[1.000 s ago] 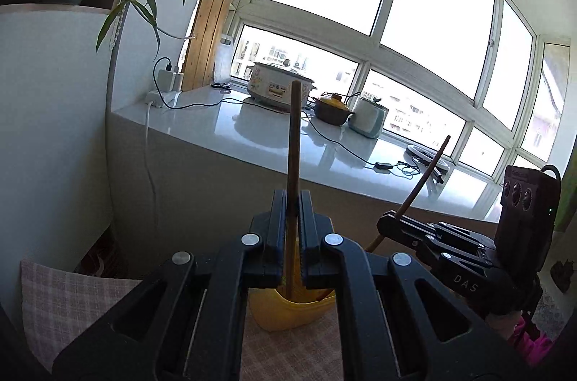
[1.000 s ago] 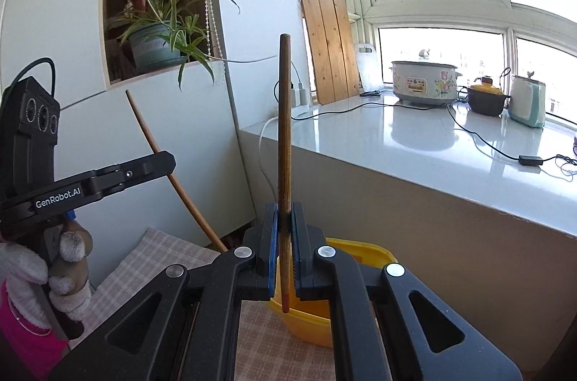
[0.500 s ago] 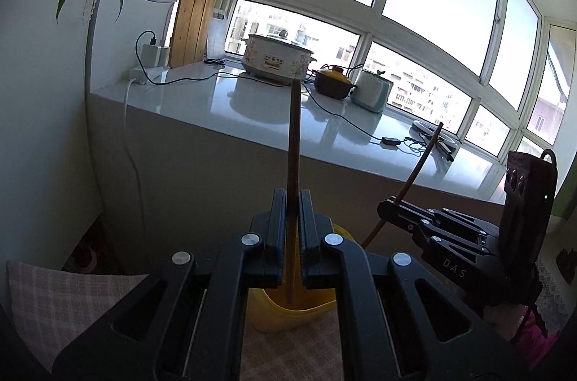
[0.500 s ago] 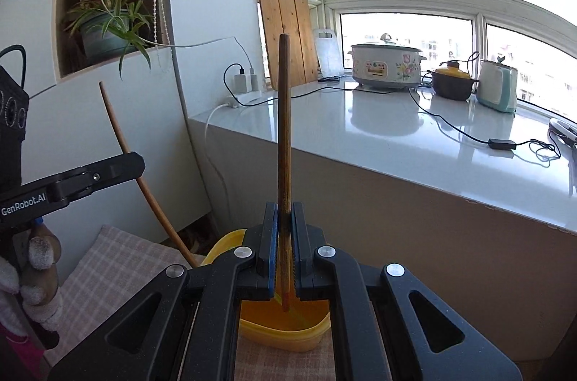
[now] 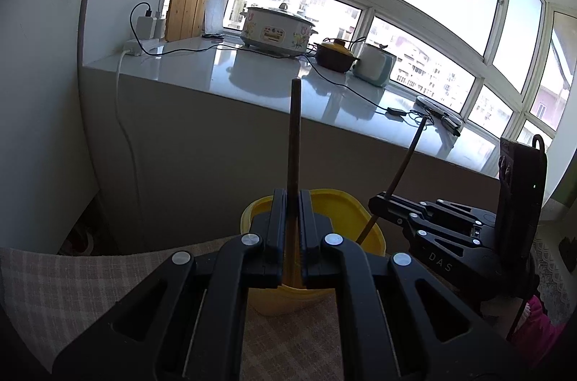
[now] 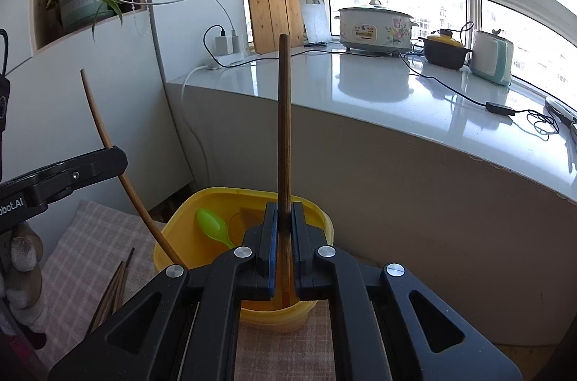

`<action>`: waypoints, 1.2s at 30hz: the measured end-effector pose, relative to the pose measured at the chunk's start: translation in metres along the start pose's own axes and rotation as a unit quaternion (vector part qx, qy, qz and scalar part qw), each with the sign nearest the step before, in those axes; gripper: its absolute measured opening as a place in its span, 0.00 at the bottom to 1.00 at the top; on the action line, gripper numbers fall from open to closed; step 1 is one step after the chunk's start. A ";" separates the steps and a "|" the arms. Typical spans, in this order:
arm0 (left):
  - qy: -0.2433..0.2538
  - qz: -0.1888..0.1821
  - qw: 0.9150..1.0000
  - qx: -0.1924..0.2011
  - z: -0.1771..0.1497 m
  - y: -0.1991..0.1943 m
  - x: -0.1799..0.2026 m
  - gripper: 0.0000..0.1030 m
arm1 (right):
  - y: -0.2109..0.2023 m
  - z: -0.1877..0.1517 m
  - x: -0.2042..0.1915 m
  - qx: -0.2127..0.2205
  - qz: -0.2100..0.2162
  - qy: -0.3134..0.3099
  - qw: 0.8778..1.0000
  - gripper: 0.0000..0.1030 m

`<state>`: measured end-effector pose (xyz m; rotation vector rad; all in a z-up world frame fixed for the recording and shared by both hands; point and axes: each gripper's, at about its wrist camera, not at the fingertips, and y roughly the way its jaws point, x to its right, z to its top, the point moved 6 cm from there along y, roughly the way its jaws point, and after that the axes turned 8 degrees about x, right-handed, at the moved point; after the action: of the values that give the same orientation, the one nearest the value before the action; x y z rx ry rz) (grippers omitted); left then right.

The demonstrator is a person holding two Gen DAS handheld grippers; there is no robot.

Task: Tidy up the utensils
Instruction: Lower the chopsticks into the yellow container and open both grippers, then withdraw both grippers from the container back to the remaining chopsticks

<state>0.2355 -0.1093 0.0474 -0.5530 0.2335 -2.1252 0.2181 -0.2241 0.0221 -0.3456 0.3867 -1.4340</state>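
- Left wrist view: left gripper [image 5: 291, 200] is clamped on a wooden chopstick [image 5: 294, 135], which stands upright, its top poking out at 12 o'clock from the jaws. Lower end goes down into the yellow tub [image 5: 340, 200] right behind the jaws; tip hidden.
- Same view, 3 o'clock: right gripper [image 5: 378, 200] is pinching its own stick [image 5: 411, 150], tilted, lower end over the tub rim. Tub sits on a checked cloth [image 5: 72, 287], w/ a white counter [image 5: 223, 70] at 12 o'clock.
- Right wrist view: right gripper [image 6: 284, 222] is closed tight on a chopstick [image 6: 283, 128], near vertical, tip down inside the tub [image 6: 194, 207]. Green spoon [image 6: 213, 227] is already lying in the tub, approx 10 o'clock from the jaws.
- Same view, 9 o'clock: left gripper [image 6: 115, 161] holds its stick [image 6: 108, 150] slanting down toward the tub's near-left rim. Spare chopsticks [image 6: 113, 290] lie on the cloth at 8 o'clock.
- Handling: sticks look light, stiff and thin, prob. smooth, so they can pivot or slip in the pads. A grip near mid-length seems best, and letting go only once the tip is well inside.
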 end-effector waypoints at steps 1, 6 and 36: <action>0.000 -0.001 1.000 -0.003 -0.003 0.000 0.000 0.04 | 0.001 -0.003 -0.001 -0.004 -0.003 -0.001 1.000 0.05; 0.006 0.000 1.000 -0.017 -0.013 -0.001 0.002 0.04 | 0.002 -0.012 -0.007 -0.016 -0.013 -0.011 1.000 0.05; -0.031 0.177 0.981 -0.073 -0.103 -0.116 -0.126 0.58 | -0.032 -0.047 -0.106 -0.022 0.060 -0.096 0.993 0.48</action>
<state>0.1649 0.0560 -0.0393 -0.6114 0.4230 -1.7524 0.1588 -0.1223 0.0000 -0.4829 0.2781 -1.2640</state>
